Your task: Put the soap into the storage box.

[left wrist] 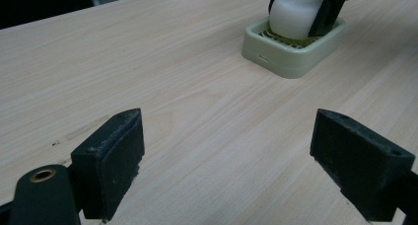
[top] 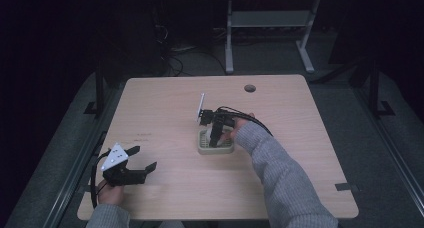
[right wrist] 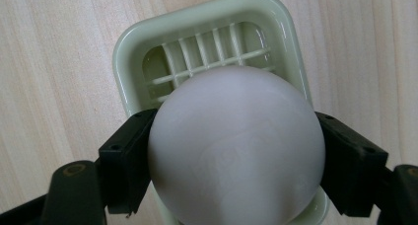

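Note:
A pale green soap dish [top: 215,148] [left wrist: 296,50] [right wrist: 138,47] with a slatted grid sits mid-table. A white rounded soap bar [right wrist: 235,146] [left wrist: 295,15] is in or just above the dish, and my right gripper [top: 216,136] [right wrist: 235,156] points down over it, shut on its two sides. Whether the bar rests on the grid I cannot tell. My left gripper [top: 141,158] [left wrist: 226,161] hovers low at the table's near left edge, open, with bare wood between its jaws.
The wooden table [top: 165,113] has a round cable hole [top: 250,88] at the back. A grey metal frame [top: 270,23] stands on the dark floor beyond. Black brackets run along both sides of the table.

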`<state>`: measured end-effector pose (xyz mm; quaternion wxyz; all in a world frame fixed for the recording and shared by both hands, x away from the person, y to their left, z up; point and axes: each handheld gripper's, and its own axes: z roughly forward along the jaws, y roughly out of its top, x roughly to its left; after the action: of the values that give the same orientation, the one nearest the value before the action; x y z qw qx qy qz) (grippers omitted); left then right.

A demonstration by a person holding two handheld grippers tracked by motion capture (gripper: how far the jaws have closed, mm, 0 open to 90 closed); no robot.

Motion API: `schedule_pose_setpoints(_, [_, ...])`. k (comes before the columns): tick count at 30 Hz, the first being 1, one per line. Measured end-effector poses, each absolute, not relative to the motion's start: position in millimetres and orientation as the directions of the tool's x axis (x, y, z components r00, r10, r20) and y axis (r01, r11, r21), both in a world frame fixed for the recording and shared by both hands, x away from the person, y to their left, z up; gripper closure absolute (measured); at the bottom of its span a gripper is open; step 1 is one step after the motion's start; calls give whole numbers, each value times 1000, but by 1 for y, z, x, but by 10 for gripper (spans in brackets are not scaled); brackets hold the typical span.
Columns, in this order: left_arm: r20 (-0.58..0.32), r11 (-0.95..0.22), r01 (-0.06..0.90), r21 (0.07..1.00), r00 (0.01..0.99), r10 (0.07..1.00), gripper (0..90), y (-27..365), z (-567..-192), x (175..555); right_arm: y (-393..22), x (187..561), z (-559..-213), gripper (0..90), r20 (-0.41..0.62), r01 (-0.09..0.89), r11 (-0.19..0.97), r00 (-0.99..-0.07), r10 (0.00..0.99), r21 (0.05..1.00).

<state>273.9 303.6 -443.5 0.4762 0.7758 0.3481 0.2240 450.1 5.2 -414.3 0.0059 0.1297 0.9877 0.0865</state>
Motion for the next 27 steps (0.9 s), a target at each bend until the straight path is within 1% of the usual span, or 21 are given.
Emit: schedule_pose_setpoints(27, [16, -301, 328, 895, 653, 757, 128, 304, -443, 274, 6, 449, -414, 228, 4, 258, 952, -965, 261, 165])
